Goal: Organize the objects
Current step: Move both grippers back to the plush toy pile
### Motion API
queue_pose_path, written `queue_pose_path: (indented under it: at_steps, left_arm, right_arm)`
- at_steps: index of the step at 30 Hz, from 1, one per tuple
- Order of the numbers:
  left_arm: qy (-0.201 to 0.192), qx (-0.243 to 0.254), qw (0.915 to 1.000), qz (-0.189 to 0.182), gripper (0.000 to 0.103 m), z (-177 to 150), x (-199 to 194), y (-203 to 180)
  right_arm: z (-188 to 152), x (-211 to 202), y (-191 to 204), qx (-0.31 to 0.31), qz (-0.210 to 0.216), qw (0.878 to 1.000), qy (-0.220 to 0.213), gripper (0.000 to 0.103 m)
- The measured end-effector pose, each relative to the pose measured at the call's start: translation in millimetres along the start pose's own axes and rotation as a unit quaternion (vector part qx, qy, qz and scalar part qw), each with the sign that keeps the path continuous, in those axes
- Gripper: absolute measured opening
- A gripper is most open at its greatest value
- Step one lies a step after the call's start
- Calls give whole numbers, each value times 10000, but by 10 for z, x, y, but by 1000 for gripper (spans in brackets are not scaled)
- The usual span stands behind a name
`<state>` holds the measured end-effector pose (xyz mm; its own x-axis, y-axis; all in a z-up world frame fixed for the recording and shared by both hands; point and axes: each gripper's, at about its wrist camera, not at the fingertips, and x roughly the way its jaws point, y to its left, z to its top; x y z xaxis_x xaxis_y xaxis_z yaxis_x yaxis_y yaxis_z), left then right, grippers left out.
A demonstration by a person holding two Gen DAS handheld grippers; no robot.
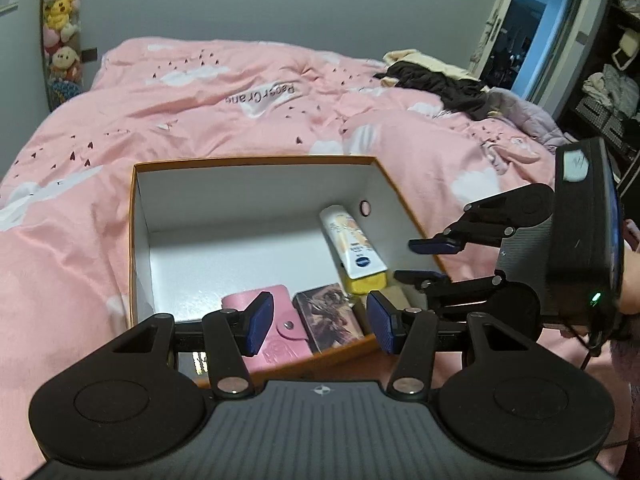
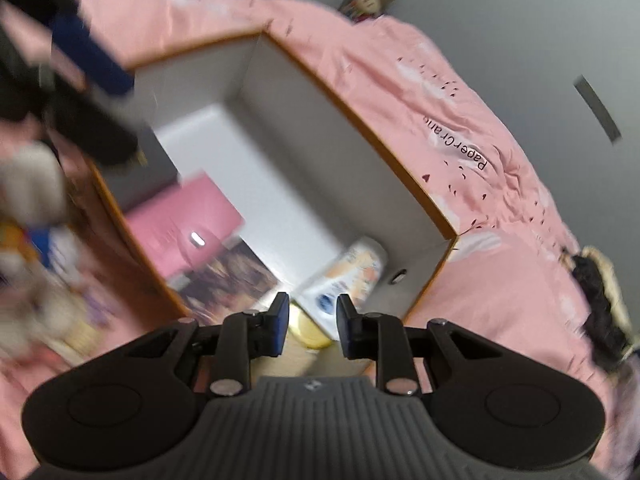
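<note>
Here I hold my left gripper (image 1: 320,322) spread and empty over the near rim of the box (image 1: 256,162) on the pink bed (image 1: 200,92). My right gripper (image 2: 312,326) is parted too, empty, above the lotion tube (image 1: 352,242), which lies inside the box beside the pink wallet (image 1: 276,336) and picture card (image 1: 328,316).

A home bedroom: a bed under a pink quilt (image 1: 240,112), hanging plush toys (image 1: 62,20), and clothes shelves (image 1: 612,80).

L gripper (image 1: 320,322): blk links, blue pads, silver screws | R gripper (image 2: 312,322): same, grey ribbed body
</note>
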<state>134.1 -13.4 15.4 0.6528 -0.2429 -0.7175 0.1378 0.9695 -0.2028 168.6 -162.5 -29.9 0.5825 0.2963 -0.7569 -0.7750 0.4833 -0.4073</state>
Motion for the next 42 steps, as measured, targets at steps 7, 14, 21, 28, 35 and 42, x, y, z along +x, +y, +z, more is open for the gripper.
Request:
queue_pose_path:
  at_steps: [7,14,21,28,35,42]
  left_arm:
    - [-18,155,9999,-9,61,-269,-177,-163]
    - [-33,150,9998,161,61,-620,-341,-110]
    - [55,124,9978,646,61,-960,-369,1]
    - [434,-368,9970,516,61,-1211,-424,196]
    - [836,-239,9960,218,61,-1362,-371,152]
    - [1146,446,9893,791,61,-1320,-158,67]
  right_arm:
    - [-71,-502,295,1001,367,9918,-698,26]
    - [-273,-682,591,1944,605,9737,-1025,32]
    - [-418,-731,834,2631,809,9549,-1115,42]
    - [-530,-627,1022,3068,1094,9430,-689,49]
    - [-664,-406,1113,3245,1074,9398,69,49]
    - [-656,-350,1152,3336,1689,9274,52,56]
